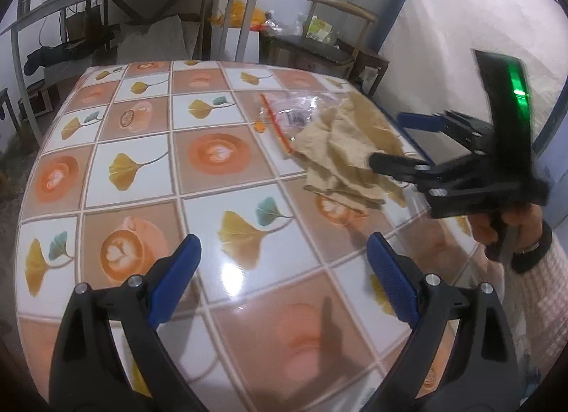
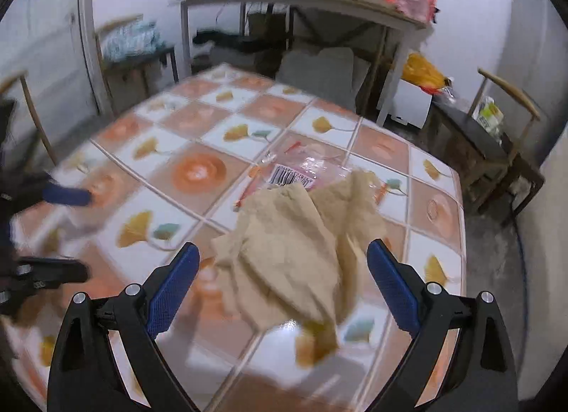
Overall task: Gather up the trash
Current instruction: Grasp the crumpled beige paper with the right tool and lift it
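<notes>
Both claws are spread wide with nothing between the blue pads. The left claw hovers over a bare patch of the desk, which has a glossy tile-pattern cover with ginkgo leaves and latte cups. The trash sits toward the far right of that desk: a crumpled tan paper lying partly on top of a clear plastic bag with a barcode label and an orange strip. The right claw is right at the near edge of the paper, fingers either side of it, not touching as far as I can tell. The right wrist view is pretty blurry. A wooden chair stands beyond the desk.
</notes>
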### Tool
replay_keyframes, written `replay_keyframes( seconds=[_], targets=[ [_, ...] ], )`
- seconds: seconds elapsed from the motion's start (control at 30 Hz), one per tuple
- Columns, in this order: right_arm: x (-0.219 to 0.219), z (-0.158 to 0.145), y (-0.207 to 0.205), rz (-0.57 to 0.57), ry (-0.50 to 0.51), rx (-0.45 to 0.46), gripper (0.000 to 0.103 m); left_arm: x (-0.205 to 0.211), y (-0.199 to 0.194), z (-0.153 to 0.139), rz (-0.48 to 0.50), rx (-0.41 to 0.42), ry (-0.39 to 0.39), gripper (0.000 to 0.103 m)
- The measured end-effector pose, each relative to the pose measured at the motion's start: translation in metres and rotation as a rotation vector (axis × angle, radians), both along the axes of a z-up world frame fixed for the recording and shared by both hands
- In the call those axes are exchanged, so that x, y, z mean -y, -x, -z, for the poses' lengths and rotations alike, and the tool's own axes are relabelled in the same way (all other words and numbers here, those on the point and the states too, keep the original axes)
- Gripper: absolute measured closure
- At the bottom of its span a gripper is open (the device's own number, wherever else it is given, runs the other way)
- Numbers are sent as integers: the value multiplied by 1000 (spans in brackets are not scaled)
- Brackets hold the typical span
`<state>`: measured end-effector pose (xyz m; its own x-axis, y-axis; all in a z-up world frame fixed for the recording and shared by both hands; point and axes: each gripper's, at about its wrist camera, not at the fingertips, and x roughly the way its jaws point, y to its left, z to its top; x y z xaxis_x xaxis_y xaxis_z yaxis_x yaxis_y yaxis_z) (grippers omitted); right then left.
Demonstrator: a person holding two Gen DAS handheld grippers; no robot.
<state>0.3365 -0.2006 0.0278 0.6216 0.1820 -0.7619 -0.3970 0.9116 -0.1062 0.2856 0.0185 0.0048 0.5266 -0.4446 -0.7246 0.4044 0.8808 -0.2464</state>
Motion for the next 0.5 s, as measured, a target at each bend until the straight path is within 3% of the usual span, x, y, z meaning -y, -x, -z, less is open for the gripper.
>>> replay_keyframes(
  seconds=[0.1, 0.27, 0.5],
  targets=[
    [-7, 23, -22, 13, 57, -52, 11, -3, -7, 5, 8, -23, 2, 13],
    [-6, 39, -27, 24, 57, -86, 12, -6, -9, 6, 31, -25, -3, 13],
    [4, 45, -23, 69, 43, -116, 56, -7, -12, 6, 30, -23, -16, 13]
  ],
)
